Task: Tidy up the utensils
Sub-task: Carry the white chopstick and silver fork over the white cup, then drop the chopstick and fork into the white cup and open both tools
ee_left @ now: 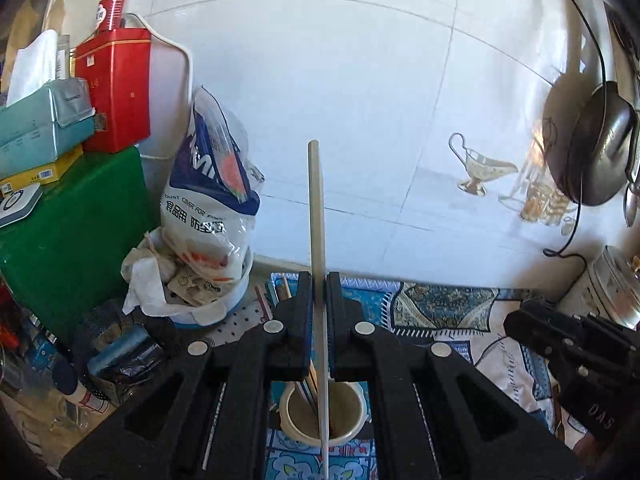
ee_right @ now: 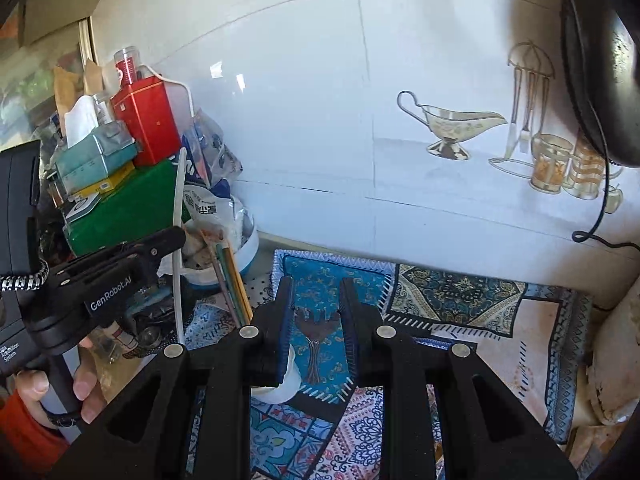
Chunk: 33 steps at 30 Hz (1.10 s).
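Now, left gripper [ee_left: 319,292]: clamped tight on a long pale utensil [ee_left: 317,216], held on edge between its pads, one end rising toward the wall and the other dipping below.
Pale utensil: its lower end reaches into the mouth of a cream cup [ee_left: 322,412]; which kind of utensil it is cannot be told.
Cream cup: stands on the patterned cloth [ee_left: 440,308] under the left gripper, with several thin sticks [ee_left: 310,380] leaning inside it.
Right gripper [ee_right: 316,300]: fingers stand a narrow way apart with nothing between them; only the cloth shows in the gap.
Right gripper, place: hovers over the cloth, with the white side of the cup [ee_right: 286,384] just beneath its left finger [ee_right: 276,320].
From the right wrist view: the left gripper [ee_right: 176,236] sits at the left, gripping the pale utensil [ee_right: 179,216] nearly upright, a person's hand [ee_right: 52,392] around its handle.
Clutter at left: green box [ee_left: 72,220], red tin [ee_left: 116,92], tissue box [ee_left: 40,128], and a printed plastic bag [ee_left: 212,184] in a white tub.
Wall: white tiles with a printed gravy boat [ee_left: 480,168]; a dark pan [ee_left: 592,140] hangs at right.
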Tool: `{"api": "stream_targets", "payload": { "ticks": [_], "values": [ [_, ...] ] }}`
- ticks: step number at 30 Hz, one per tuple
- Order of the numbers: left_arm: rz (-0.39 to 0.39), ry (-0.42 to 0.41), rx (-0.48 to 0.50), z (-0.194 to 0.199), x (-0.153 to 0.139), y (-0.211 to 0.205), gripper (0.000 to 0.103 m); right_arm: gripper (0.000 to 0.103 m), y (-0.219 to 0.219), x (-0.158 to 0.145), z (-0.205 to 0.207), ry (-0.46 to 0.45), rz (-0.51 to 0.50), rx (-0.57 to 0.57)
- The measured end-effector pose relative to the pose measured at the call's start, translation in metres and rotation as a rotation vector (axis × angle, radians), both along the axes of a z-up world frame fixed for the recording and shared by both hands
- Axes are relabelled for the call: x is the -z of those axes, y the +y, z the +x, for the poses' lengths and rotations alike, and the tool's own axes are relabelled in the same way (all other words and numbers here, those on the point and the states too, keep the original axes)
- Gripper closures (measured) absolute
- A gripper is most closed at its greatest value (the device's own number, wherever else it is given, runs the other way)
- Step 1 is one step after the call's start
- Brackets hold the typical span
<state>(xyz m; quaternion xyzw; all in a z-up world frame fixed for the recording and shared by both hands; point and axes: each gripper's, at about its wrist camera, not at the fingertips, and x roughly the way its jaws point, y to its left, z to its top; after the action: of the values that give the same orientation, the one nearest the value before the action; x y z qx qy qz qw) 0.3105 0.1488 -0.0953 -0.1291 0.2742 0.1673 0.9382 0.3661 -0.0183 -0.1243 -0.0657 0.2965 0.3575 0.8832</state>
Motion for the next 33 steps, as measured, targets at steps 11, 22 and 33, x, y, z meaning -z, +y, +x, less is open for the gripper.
{"api": "stream_targets", "payload": {
  "ticks": [11,22,33],
  "values": [
    [-0.015,-0.069,-0.083,0.022,0.028,0.028,0.099,0.083,0.034,0.013,0.009,0.03,-0.006,-0.043],
    [-0.06,-0.03,-0.109,0.031,0.072,0.039,0.099,0.082,0.053,0.043,0.025,0.112,-0.049,-0.063],
    [-0.09,0.102,-0.053,0.023,0.096,0.035,0.098,0.082,0.067,0.073,0.032,0.176,-0.135,-0.076]
  ]
}}
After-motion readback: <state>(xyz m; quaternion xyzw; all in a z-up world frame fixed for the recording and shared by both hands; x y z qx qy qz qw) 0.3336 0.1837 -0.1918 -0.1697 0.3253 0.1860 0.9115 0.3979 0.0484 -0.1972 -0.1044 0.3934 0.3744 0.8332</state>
